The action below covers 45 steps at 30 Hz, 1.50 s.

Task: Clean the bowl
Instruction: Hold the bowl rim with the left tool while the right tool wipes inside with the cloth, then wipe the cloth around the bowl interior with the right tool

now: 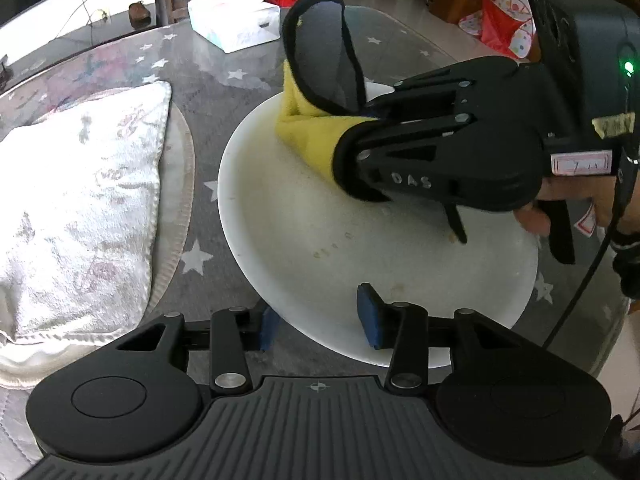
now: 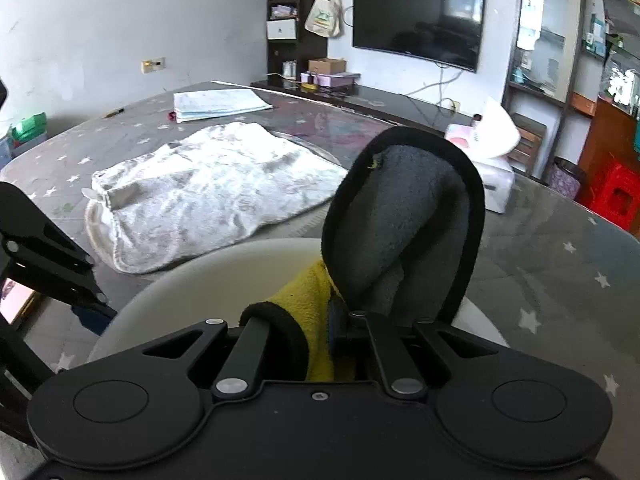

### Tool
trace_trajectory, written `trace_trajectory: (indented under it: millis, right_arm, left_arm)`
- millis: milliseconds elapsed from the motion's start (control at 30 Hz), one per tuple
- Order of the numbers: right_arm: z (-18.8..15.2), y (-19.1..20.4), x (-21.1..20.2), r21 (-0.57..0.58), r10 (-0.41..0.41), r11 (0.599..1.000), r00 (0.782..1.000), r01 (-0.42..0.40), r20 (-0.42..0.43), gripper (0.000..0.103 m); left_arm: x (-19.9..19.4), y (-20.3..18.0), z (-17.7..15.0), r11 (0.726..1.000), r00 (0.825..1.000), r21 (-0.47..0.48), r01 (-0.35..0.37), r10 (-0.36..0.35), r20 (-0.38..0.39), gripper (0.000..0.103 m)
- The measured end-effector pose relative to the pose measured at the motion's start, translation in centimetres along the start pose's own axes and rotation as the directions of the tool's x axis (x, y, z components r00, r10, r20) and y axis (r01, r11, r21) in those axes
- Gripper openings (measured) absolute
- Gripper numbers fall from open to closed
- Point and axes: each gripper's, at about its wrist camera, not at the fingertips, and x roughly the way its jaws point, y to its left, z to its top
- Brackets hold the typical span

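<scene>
Bowl: shallow white ceramic bowl (image 1: 320, 216) sits centre on the star-patterned tabletop (image 1: 224, 92); specks remain inside.
Right gripper (image 1: 352, 160): jaws clamped on the yellow-and-grey black-edged cleaning cloth (image 1: 316, 80), pressing it to the far inner wall for wiping.
Left gripper (image 1: 320, 316): jaws partly open, straddling the near rim, apparently to steady it.
Writing: "DAS" on the right gripper; its labels are illegible.

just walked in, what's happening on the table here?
A person with a claw in each hand is cleaning a white bowl. The right claw is shut on a yellow and grey cloth, held against the far inside of the bowl. The left claw straddles the near rim, one pad outside and one inside, not visibly pressing. A few small specks remain on the bowl's floor. A white towel lies to the left, a tissue box beyond.
</scene>
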Motion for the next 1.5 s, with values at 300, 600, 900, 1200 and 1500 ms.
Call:
trace_trajectory:
  millis: [300,600,900,1200,1500]
  right_arm:
    - [-1.0,-1.2,-1.2,-0.026,-0.093,0.995,0.995,0.092,-0.03,0.009]
    - [-2.1,-1.6,-2.8,-0.043,-0.126,0.991,0.99,0.124,-0.068,0.009]
    - [-3.5,-1.3,-5.1,-0.046,-0.12,0.992,0.987,0.116,-0.106,0.009]
    - [-4.2,-1.0,-6.7,-0.039,-0.08,0.996,0.986,0.075,-0.146,0.009]
    - [-4.5,0.5,-7.7,-0.018,0.029,0.999,0.984,-0.032,-0.175,0.009]
  left_arm:
    - [0.0,-0.9,0.0,0.997,0.998,0.056,-0.061,0.059,0.024,0.049]
    - [0.2,-2.0,0.1,0.985,0.991,0.117,-0.13,0.125,0.042,0.051]
    - [0.4,-2.8,0.0,0.962,0.98,0.187,-0.197,0.188,0.066,0.05]
    - [-0.5,-2.2,0.1,0.964,0.977,0.166,-0.207,0.196,0.083,0.047]
    - [-1.4,-2.1,-0.2,0.972,0.984,0.16,-0.171,0.16,0.083,0.031]
